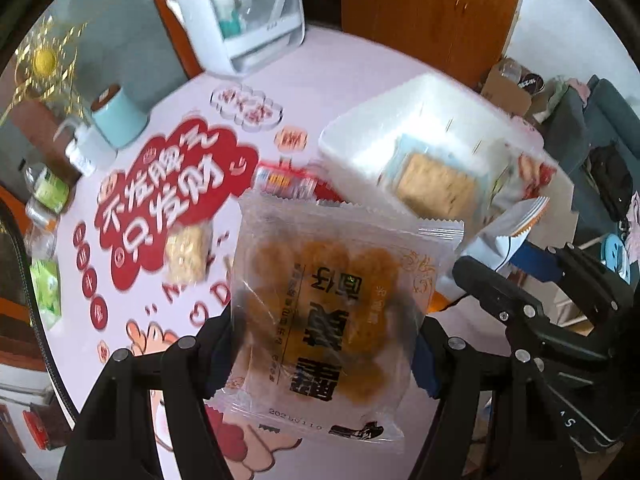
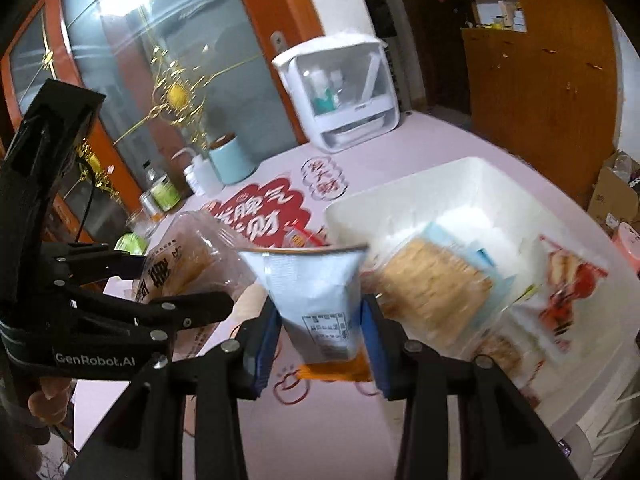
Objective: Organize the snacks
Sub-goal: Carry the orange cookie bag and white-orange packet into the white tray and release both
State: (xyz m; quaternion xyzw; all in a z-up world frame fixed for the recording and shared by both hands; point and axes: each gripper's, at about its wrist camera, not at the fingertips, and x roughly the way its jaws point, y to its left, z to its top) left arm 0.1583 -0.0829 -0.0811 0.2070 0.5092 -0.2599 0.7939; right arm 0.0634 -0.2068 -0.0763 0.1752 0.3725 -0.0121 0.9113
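Only the left wrist view shows a small unwrapped-looking snack bar (image 1: 188,254) lying on the pink table (image 1: 352,76) at centre left; only the right wrist view shows fingers (image 2: 48,398) at lower left. The left gripper (image 1: 324,340) is clamped on a clear packet of brown snacks (image 1: 328,316), bottom centre. The right gripper (image 2: 318,340) pinches a pale blue-white sachet (image 2: 316,292), just left of the white bin (image 2: 460,184) holding crackers (image 2: 434,284).
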